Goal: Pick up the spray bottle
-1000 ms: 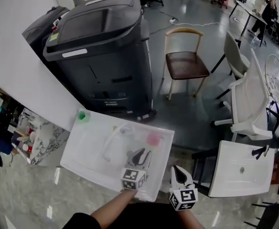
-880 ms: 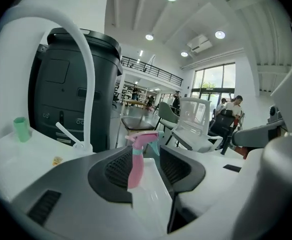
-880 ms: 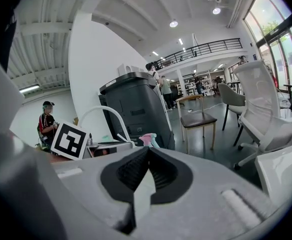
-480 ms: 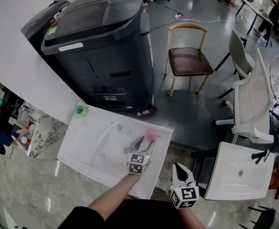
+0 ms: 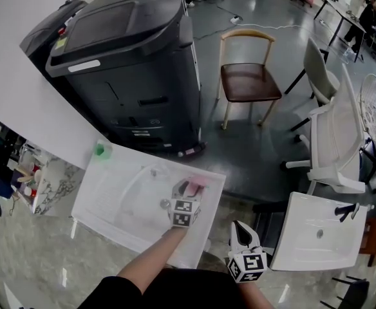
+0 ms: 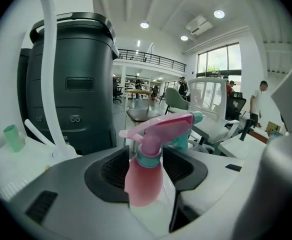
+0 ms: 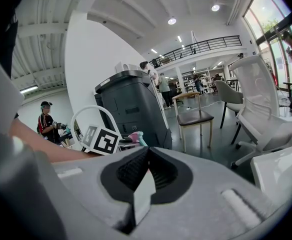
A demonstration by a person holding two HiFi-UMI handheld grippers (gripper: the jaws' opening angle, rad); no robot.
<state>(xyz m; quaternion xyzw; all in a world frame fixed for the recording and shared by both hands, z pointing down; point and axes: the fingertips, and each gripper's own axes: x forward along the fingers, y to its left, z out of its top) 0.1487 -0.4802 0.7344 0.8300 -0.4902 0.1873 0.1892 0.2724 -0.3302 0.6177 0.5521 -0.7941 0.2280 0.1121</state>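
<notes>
The spray bottle (image 5: pixel 196 183) has a pink body, a pink trigger head and a teal collar. It stands upright at the right end of a white sink basin (image 5: pixel 104 201). My left gripper (image 5: pixel 187 189) reaches over the basin and stands open wide. In the left gripper view the bottle (image 6: pixel 142 179) sits between the two black pads of the left gripper (image 6: pixel 145 170); I see no squeeze on it. My right gripper (image 5: pixel 241 232) hangs shut and empty off the basin's near right corner. In the right gripper view, the right gripper (image 7: pixel 147 156) has its pads together, and the bottle (image 7: pixel 136 136) shows far off.
A white arched faucet (image 5: pixel 134 184) rises in the basin, and a green cup (image 5: pixel 100 149) stands at its far left corner. A dark copier (image 5: pixel 123 63) stands behind. A wooden chair (image 5: pixel 249 82), a white office chair (image 5: pixel 336 140) and a second white basin (image 5: pixel 317 234) lie to the right.
My left gripper has moved forward over the basin to the bottle and its jaws have spread, so the bottle now stands between them. The right gripper has shifted only slightly.
</notes>
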